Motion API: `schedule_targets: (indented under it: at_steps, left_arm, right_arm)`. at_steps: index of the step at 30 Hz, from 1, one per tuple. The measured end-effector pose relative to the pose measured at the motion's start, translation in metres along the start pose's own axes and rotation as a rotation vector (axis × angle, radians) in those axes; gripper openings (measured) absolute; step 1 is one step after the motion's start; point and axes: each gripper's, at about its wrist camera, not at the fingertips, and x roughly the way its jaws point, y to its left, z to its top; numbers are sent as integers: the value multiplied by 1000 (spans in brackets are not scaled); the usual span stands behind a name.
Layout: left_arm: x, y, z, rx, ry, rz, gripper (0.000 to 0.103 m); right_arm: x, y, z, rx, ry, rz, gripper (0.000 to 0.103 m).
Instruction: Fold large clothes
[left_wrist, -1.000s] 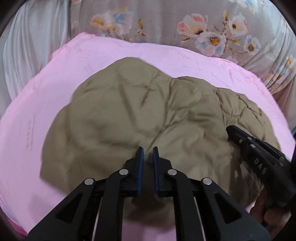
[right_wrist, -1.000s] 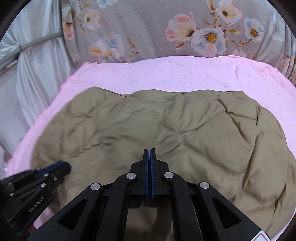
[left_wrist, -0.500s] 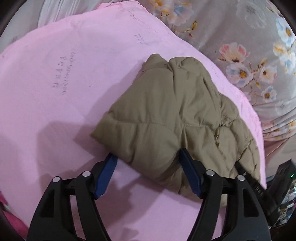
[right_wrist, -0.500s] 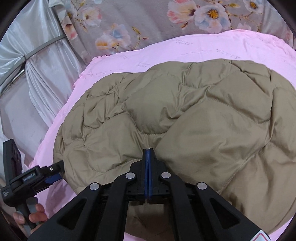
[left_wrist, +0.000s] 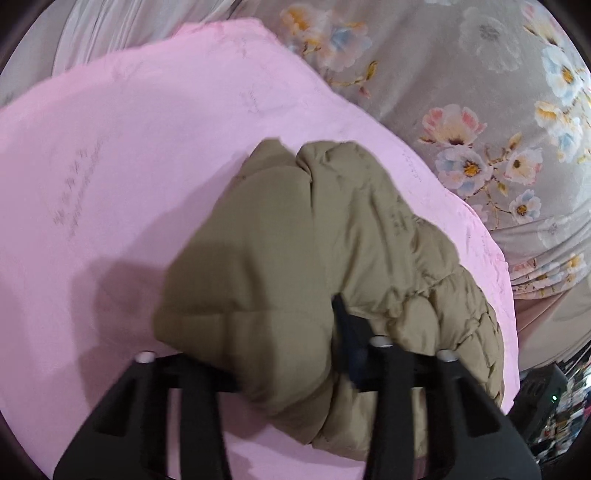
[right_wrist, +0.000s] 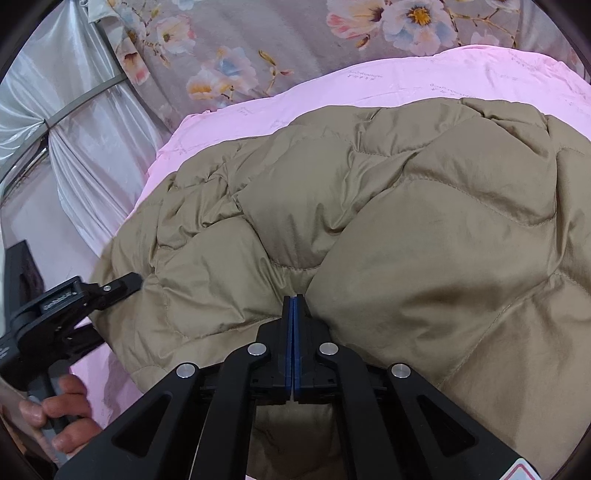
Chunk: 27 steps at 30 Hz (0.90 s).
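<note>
jacket (right_wrist: 388, 229): tan quilted puffer, lies spread on the pink sheet (left_wrist: 110, 155) of the bed; fills the centre to 3 o'clock of the right wrist view, bunched end at centre of the left wrist view.
left gripper (left_wrist: 280, 354): jaws well apart, a thick padded corner of the jacket bulges between them; left finger hidden under fabric, view blurred. Cannot tell if it is clamping or only straddling.
right gripper (right_wrist: 293, 332): blue pads pressed flat together, tip against a seam valley of the jacket near its near edge; whether a thin pinch of shell sits between the pads cannot be told.
left hand (right_wrist: 62, 417): on the gripper handle, 8 o'clock in the right wrist view.
risk 1: slick, puffy fill, so the fat wad may squeeze out of the left gripper on lifting.
risk 2: right pinch shallow or none, so that side may drop and the fold go crooked.
risk 3: uneven pull could drag the pink sheet and bunch it.
backdrop: floral fabric (left_wrist: 480, 110) at 1 o'clock, not involved.
</note>
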Motion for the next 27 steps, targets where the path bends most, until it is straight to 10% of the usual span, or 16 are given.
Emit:
schedule_targets:
  at_steps: [7, 16, 22, 27]
  left_arm:
    - [-68, -29, 19, 106, -95, -94, 14]
    - [-135, -59, 40, 258, -204, -72, 13]
    - [-139, -134, 7, 459, -192, -93, 12]
    - [-130, -198, -31, 609, -146, -171, 12]
  right_arm:
    - [-28, 28, 5, -84, 39, -94, 0]
    - [-32, 40, -10, -50, 192, 38, 0]
    - [5, 46, 1, -5, 159, 141, 1]
    - [-42, 7, 5, 67, 129, 206, 5]
